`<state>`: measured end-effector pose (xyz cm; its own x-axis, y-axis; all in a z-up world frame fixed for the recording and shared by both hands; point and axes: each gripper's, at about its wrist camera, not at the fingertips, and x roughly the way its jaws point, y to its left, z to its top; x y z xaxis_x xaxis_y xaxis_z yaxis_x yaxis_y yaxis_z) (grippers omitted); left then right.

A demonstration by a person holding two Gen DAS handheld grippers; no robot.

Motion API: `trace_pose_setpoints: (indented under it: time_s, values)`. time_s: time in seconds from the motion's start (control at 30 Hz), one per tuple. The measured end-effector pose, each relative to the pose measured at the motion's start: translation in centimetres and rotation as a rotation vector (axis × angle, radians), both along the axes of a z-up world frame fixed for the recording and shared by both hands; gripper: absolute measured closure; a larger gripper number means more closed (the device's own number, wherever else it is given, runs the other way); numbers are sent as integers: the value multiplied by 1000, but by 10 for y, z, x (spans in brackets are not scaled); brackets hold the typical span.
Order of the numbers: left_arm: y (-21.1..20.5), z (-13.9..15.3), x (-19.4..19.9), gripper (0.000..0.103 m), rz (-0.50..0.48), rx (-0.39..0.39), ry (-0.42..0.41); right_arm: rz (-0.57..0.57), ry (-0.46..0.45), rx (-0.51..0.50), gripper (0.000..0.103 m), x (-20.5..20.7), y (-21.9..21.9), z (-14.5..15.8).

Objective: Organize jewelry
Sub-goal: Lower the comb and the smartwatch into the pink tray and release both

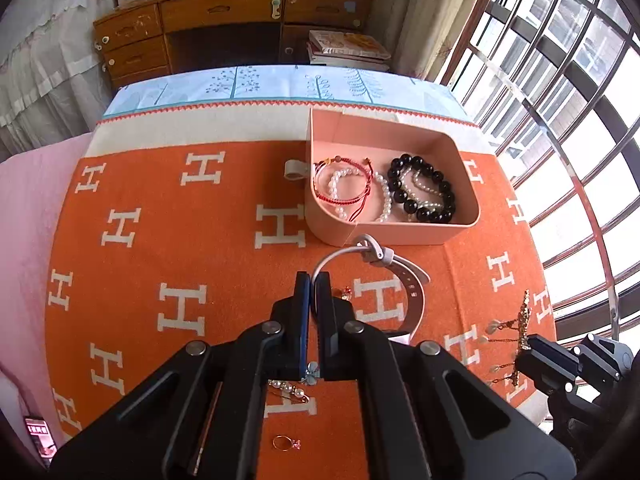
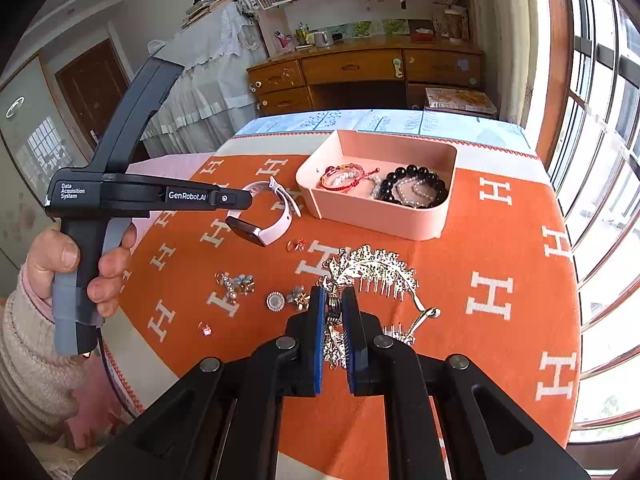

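My left gripper (image 1: 314,284) is shut on the thin strap of a pale pink smartwatch (image 1: 412,284), lifted off the orange blanket. In the right wrist view the watch (image 2: 276,232) hangs from that gripper, left of the pink box (image 2: 380,220). The box (image 1: 400,232) holds a black bead bracelet (image 1: 424,188), pearl bracelets (image 1: 340,184) and a red cord bracelet (image 1: 320,188). My right gripper (image 2: 334,296) is shut on a gold hair comb ornament (image 2: 372,264) low over the blanket. That ornament (image 1: 524,320) shows at the left wrist view's right edge.
Small pieces lie on the orange blanket (image 2: 500,240): blue flower earrings (image 2: 236,284), a round brooch (image 2: 275,301), a red stud (image 2: 206,330), a ring (image 1: 282,442). A person's hand (image 2: 60,260) grips the left tool. A wooden desk (image 1: 224,12) stands behind, windows at right.
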<state>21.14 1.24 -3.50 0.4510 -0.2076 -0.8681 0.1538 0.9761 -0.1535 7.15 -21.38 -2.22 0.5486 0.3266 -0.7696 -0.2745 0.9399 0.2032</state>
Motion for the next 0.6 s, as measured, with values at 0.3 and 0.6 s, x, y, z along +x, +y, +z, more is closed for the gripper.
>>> trace_pose_setpoints:
  time_s: [0.3, 0.6]
  values:
    - [-7, 48, 11, 102, 11, -34, -78, -2, -90, 4, 95, 30, 7, 47]
    - [-22, 70, 53, 102, 47, -77, -118, -81, -156, 58, 95, 82, -1, 87]
